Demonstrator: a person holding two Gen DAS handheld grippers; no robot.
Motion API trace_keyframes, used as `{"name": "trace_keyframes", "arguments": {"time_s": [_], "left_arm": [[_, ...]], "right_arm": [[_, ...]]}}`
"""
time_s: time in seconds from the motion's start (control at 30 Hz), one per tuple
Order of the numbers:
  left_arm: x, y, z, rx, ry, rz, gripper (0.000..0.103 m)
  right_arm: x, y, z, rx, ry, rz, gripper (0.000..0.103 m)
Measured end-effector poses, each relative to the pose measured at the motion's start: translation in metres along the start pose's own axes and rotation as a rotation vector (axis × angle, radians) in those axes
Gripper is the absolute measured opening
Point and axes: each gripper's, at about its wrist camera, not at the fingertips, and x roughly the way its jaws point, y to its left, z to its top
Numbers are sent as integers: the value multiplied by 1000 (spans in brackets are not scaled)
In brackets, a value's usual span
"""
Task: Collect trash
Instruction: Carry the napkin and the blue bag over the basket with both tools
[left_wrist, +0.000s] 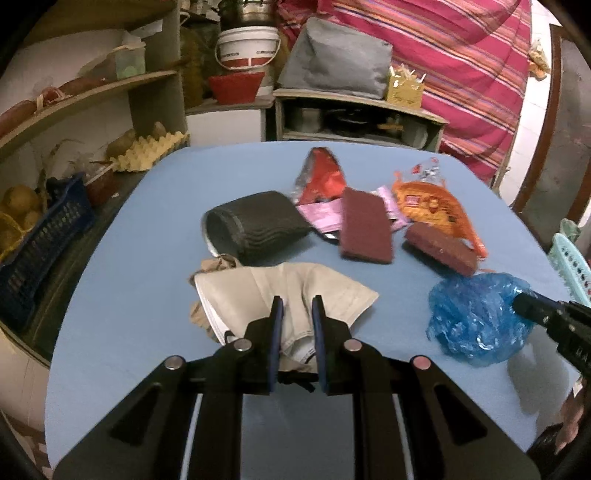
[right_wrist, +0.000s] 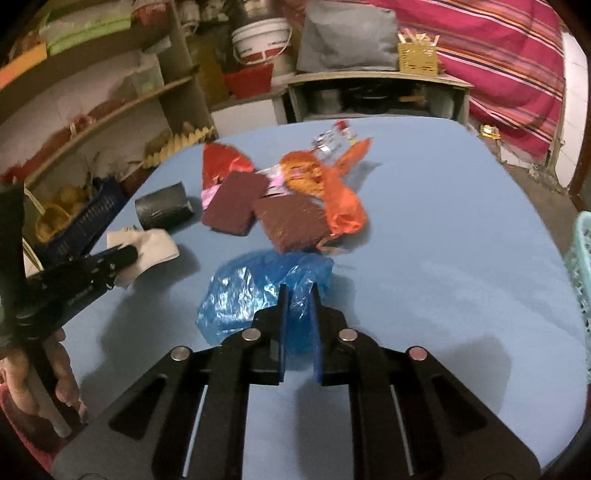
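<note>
The crumpled blue plastic bag (right_wrist: 258, 295) lies on the near part of the blue table (right_wrist: 443, 240), and its near edge is pinched between the narrow fingers of the right tongs (right_wrist: 298, 295), which are clamped on it. In the left wrist view the same bag (left_wrist: 476, 314) sits at the right, with the tip of the right tongs (left_wrist: 532, 306) pressed into its far right side.

To the left of the bag, a beige folded cloth (left_wrist: 280, 291) lies on the table with its near fold gripped between the close-set fingers of the left tongs (left_wrist: 297, 306); brown crumpled paper (left_wrist: 218, 264) peeks out from under its far edge.

Beyond both, toward the middle of the table, lies the rest of the trash: a dark grey roll (left_wrist: 255, 225) on its side, two maroon scouring pads (left_wrist: 365, 225) (left_wrist: 441, 247), an orange wrapper (left_wrist: 432, 203), a red foil wrapper (left_wrist: 321, 177) and a pink wrapper (left_wrist: 321, 216) partly under the pads.

A turquoise basket (right_wrist: 581, 258) stands at the table's right edge, well apart from the bag.
</note>
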Motion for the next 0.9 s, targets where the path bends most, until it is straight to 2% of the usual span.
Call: {"name": "trace_keyframes", "arguments": {"time_s": [0.2, 0.4, 0.9], "left_arm": [[-22, -45, 4, 59, -47, -27, 16], [-32, -99, 9, 109, -54, -72, 16], [-42, -217, 43, 165, -97, -132, 16]], "right_arm": [[-40, -51, -4, 79, -49, -9, 10], [-75, -95, -4, 123, -113, -45, 9], [-148, -174, 5, 124, -227, -124, 5]]}}
